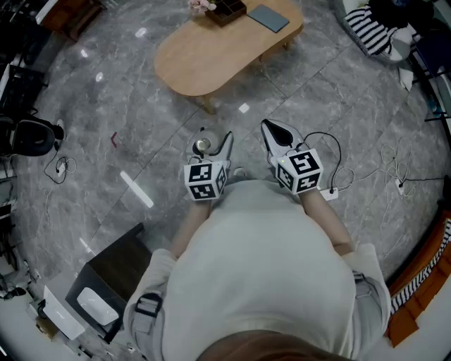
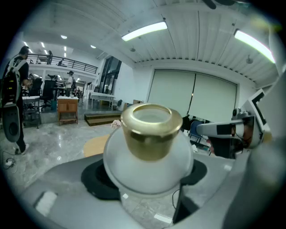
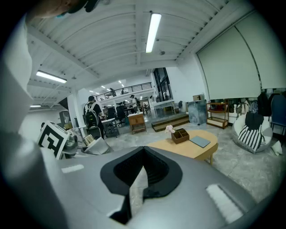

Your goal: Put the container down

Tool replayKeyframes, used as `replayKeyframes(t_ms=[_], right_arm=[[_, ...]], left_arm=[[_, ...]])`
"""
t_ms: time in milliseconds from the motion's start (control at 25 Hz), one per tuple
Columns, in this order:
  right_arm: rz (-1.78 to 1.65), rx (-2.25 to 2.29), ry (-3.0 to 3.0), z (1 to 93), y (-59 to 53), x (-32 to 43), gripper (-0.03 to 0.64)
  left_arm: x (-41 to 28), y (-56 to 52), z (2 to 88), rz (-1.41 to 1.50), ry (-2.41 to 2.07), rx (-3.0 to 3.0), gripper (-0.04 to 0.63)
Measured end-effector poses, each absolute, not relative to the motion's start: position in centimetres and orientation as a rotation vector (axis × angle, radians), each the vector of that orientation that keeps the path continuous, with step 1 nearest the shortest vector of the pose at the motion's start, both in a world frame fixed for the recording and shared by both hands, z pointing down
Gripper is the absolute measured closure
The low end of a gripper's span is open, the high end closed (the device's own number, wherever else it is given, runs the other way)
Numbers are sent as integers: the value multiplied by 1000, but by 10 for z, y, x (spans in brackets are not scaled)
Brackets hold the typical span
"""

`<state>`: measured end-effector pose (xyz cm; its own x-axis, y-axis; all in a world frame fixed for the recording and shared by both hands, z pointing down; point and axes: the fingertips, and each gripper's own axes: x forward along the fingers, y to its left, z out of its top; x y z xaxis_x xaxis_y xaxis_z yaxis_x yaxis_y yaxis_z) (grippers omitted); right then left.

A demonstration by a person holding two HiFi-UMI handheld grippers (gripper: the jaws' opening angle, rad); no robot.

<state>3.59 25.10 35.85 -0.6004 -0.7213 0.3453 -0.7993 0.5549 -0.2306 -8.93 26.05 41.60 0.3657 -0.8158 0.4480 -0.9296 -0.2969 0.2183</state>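
Both grippers sit mid-frame, tipped slightly downward. The left gripper clamps, jaws wide, a round frosted-white container with a gold collar, upright with its mouth up. The right gripper is closed and empty.

Bright ceiling strips, fisheye-warped edges

Frosted round glass container with gold neck sits between left gripper jaws. Right gripper is just beside it, on its right. Oval light-wood table stands ahead, with a dark compartment box and flat grey pad on its far end. Dark square side table is behind, to the left.
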Motion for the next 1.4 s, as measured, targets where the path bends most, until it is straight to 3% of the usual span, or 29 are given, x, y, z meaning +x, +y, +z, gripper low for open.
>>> replayKeyframes(t_ms=[640, 1400], right_arm=[[445, 1292, -2626, 336, 294, 38, 617], [567, 1323, -2641, 347, 293, 17, 615]], left_arm=[[-77, 289, 390, 303, -1538, 2244, 250], [-101, 282, 397, 322, -1501, 2269, 251]])
